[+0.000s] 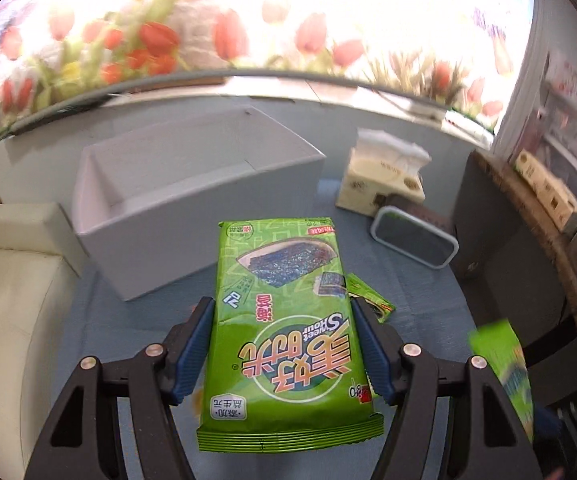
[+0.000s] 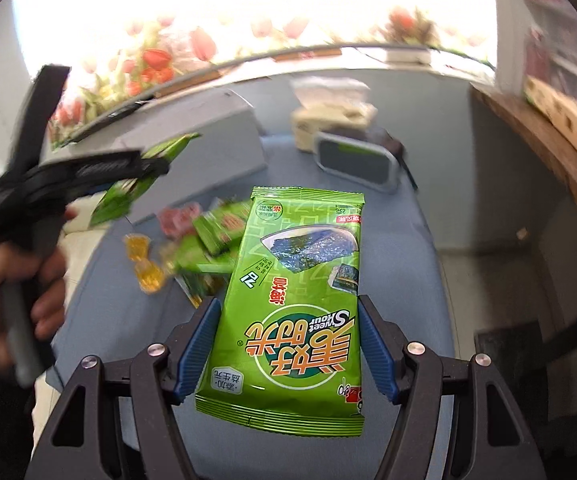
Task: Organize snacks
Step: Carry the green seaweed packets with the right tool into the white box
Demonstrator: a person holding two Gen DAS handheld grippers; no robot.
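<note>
Clamping a green seaweed packet at centre frame, the left gripper faces the grey box at upper left. The right gripper likewise grips its own seaweed packet at centre, loose snacks scattered on the blue tabletop at left.

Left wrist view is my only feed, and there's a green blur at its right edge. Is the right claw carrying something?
Observer: Yes. The right claw is shut on a second seaweed packet, the same print as the seaweed packet in your left claw.
Operator: What loose snacks are left on the blue cloth, apart from the small green one I can see?
Observer: Yellow wrapped candies, a pink wrapped snack and several small green packets lie in a cluster to the left of the right claw's packet.
</note>
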